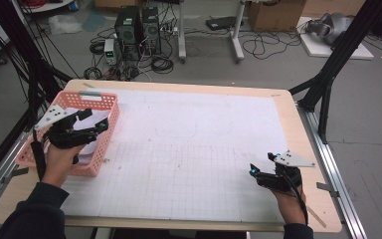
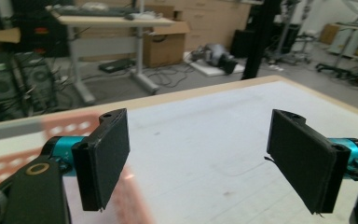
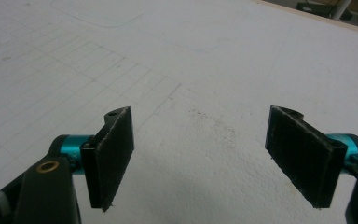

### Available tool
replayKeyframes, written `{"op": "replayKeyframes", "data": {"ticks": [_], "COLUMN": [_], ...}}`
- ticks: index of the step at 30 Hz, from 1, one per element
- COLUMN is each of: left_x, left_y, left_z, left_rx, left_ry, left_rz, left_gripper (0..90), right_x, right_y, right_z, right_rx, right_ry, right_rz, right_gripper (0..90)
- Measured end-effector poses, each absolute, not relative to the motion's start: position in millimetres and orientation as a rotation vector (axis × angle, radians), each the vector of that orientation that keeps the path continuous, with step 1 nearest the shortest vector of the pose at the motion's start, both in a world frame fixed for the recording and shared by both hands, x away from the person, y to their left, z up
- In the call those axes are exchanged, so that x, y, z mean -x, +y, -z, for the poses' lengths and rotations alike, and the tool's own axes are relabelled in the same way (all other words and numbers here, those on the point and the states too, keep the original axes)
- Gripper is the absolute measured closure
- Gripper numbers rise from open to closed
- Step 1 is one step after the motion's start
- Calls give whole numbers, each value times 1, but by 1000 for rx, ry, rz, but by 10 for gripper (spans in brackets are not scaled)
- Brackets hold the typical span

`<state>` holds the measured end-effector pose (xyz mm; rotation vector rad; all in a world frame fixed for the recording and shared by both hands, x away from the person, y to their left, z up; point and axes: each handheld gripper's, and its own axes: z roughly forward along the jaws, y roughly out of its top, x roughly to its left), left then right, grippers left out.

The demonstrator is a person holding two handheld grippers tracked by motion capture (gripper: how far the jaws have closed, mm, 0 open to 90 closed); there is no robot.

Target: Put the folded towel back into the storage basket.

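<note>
A pink plastic basket (image 1: 87,95) stands on the table's left side with something white (image 1: 86,135) lying in it. My left gripper (image 1: 93,120) hovers over the basket, jaws wide apart and nothing between them. In the left gripper view the left gripper (image 2: 200,126) looks out over the white mat, with the blurred pink basket rim (image 2: 67,124) low at the left. My right gripper (image 1: 261,163) rests near the table's front right, open. The right gripper view shows the right gripper (image 3: 200,121) with only bare gridded mat between its pads.
A white gridded mat (image 1: 189,149) covers most of the wooden table (image 1: 298,149). Black frame posts (image 1: 328,74) stand at the table's right and left. Beyond the far edge are computers (image 1: 138,27), cables and boxes on the floor.
</note>
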<state>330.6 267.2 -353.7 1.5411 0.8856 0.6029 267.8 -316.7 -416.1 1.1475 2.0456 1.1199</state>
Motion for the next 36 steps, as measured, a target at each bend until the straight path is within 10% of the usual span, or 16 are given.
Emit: {"op": "replayKeyframes", "data": {"ticks": [14,36], "left_x": [-303,-293], "left_y": [175,148], "left_z": [390,424], "left_rx": [-1614,-1709], "left_ry": [710,686], "left_rz": [-415,-360], "left_gripper": [215,217], "right_x": [-264,-262], "right_y": [-312,-308], "right_z": [414,414], "right_rx": [-1135,-1118], "right_ry": [2050,2063], "right_rz": [-1126,-1112], "right_gripper": [225,225]}}
